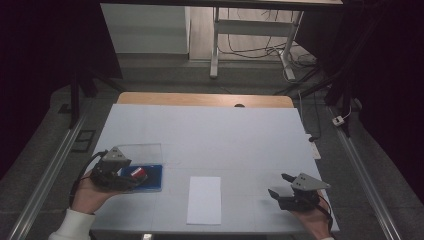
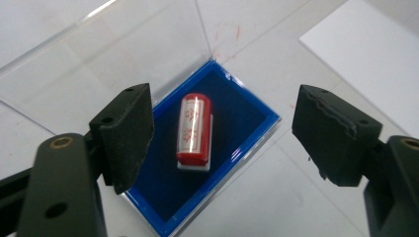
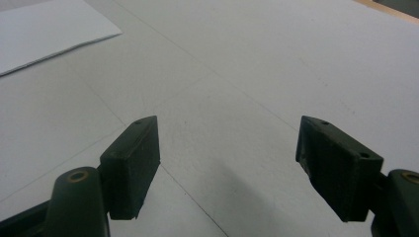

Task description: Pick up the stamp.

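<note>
The left gripper (image 1: 134,175) hung over the near left part of the table (image 1: 225,130), held in the person's left hand (image 1: 92,192), and its jaws stood spread with nothing between the pads. Seen from the left gripper view, the left gripper (image 2: 222,133) looked down on a red stamp (image 2: 193,131) that lay on its side in a shallow blue tray (image 2: 247,111). The stamp was a short red cylinder with a white label along its length and a pale base at the end nearer the camera. It rested near the middle of the tray's dark blue lining, clear of both jaws and touched by neither. A clear lid (image 2: 99,54) stood open behind the tray, hinged at its far edge, with a few red smears on the table near its corner. In the high view the stamp (image 1: 138,172) showed as a small red spot in the tray (image 1: 152,177), just beside the left gripper's tips, with the clear lid (image 1: 142,151) beyond it. A white sheet of paper (image 1: 204,199) lay flat near the front middle of the table, well apart from the tray. The right gripper (image 1: 280,186) rested at the near right of the table in the right hand (image 1: 312,217), its jaws also spread wide and holding nothing; in the right gripper view the right gripper (image 3: 227,143) faced bare white tabletop, with a corner of the paper (image 3: 44,29) at the upper left.
</note>
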### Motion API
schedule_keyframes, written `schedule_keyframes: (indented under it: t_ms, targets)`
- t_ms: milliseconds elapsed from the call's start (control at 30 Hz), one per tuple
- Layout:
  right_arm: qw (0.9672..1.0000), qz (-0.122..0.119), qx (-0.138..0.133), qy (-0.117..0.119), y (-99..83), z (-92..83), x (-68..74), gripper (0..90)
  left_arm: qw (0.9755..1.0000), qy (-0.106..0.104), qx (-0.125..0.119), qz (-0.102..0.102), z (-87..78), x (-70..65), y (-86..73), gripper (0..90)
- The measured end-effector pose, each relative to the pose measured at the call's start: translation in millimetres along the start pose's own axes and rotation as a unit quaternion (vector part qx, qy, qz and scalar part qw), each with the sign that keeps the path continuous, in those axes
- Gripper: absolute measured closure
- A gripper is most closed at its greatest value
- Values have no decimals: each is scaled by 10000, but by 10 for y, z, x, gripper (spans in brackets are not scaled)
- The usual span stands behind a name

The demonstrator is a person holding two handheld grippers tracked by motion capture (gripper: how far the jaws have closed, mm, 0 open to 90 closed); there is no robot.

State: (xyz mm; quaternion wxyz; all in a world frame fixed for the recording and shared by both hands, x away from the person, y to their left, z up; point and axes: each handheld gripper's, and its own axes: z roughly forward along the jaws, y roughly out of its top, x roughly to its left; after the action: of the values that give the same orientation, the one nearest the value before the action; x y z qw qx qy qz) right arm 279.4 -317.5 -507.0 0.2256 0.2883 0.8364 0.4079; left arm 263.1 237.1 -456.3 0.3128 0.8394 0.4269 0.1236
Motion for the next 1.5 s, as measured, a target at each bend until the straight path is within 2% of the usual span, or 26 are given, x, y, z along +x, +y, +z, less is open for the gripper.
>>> schedule_keyframes:
  t_ms: [200,433,633,933,1133,1500]
  targets:
    - [10000,8,34,-41,-5,6,2,251,9997,82,211,-40,35,49,16,268]
    - [10000,4,63,-4,-6,26,14,255,9993,26,367,-27,91,82,14,333]
    - [10000,-14,85,-6,-18,19,6,257,9981,10,619,36,225,95,40,400]
    - [10000,4,92,-34,-32,8,3,264,9974,-73,720,7,301,137,30,573]
    - [9999,-18,79,-72,-30,4,8,270,9976,-15,697,27,300,140,21,678]
    - [9999,13,61,-95,-33,-13,0,284,9974,51,719,56,310,136,8,690]
